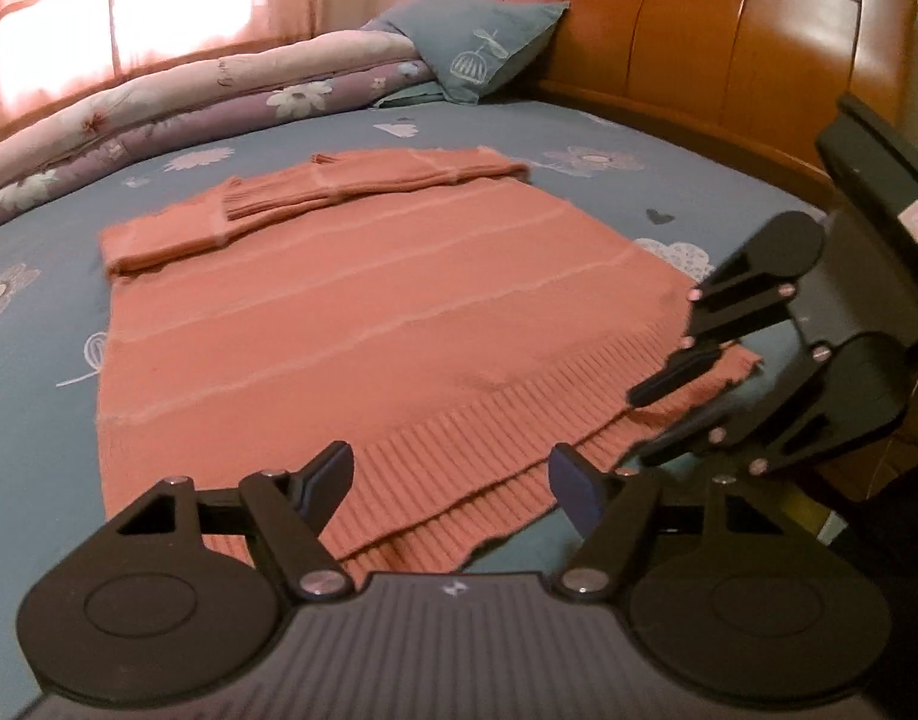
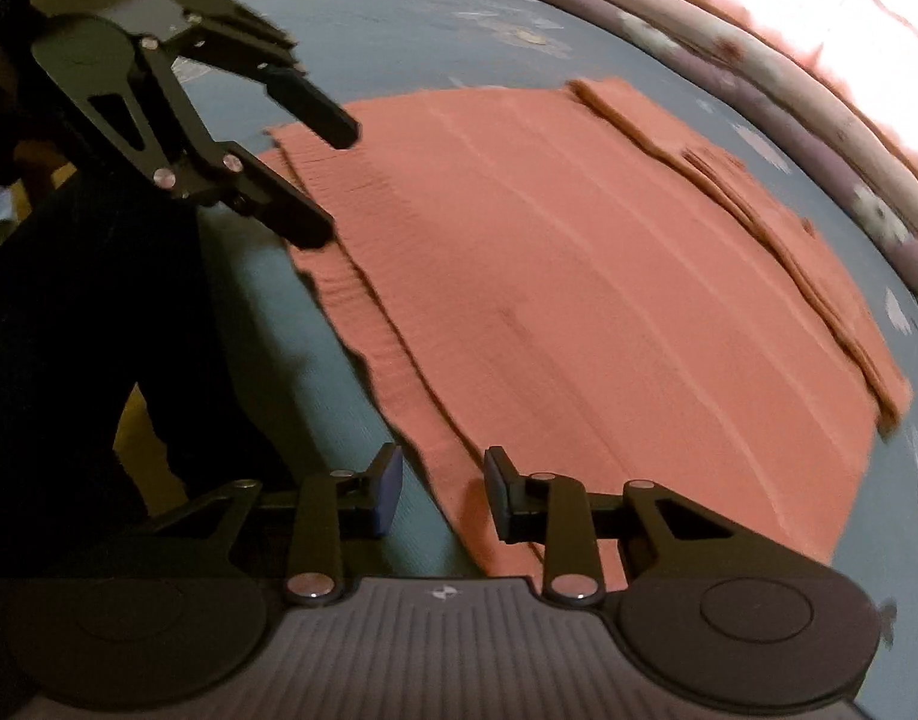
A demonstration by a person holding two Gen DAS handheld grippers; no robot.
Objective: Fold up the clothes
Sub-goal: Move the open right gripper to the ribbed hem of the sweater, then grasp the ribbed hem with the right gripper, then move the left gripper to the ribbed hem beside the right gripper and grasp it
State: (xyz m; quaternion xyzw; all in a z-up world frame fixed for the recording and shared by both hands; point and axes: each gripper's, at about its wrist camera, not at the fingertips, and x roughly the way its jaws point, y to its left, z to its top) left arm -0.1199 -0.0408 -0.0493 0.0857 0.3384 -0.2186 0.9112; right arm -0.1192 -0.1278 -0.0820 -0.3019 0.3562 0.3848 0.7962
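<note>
Broadly, a bed [image 1: 519, 138] covered in a blue-grey sheet with pale flower prints fills both views, its wooden headboard [image 1: 699, 30] curving across the upper right of the left wrist view. Along the upper left of that view a rolled floral quilt [image 1: 159, 114] runs beside a bright curtained window [image 1: 129, 6], and a blue-grey pillow [image 1: 477, 42] leans against the headboard at top centre. Spread flat on the sheet in the middle of the frame lies the salmon-pink knitted sweater [image 1: 369, 312], its sleeves folded in across the far end and its ribbed hem [image 1: 459, 480] nearest the cameras, at lower centre. Two layers of hem show, the upper one set slightly back from the lower. At the bottom of the left wrist view the left gripper [image 1: 450, 483] has its jaws spread wide apart, holding nothing, with the hem's edge lying between and just past the fingertips; whether they touch the cloth cannot be told. At the right edge of the same view the right gripper [image 1: 651, 420] reaches in over the hem's right corner, its jaws also parted, one finger above the cloth and one near the sheet. In the right wrist view the right gripper [image 2: 441, 495] sits at bottom centre, open and empty, straddling the sweater's [image 2: 579, 300] edge, while the left gripper [image 2: 333, 180] hangs open at upper left over the hem's other corner.
</note>
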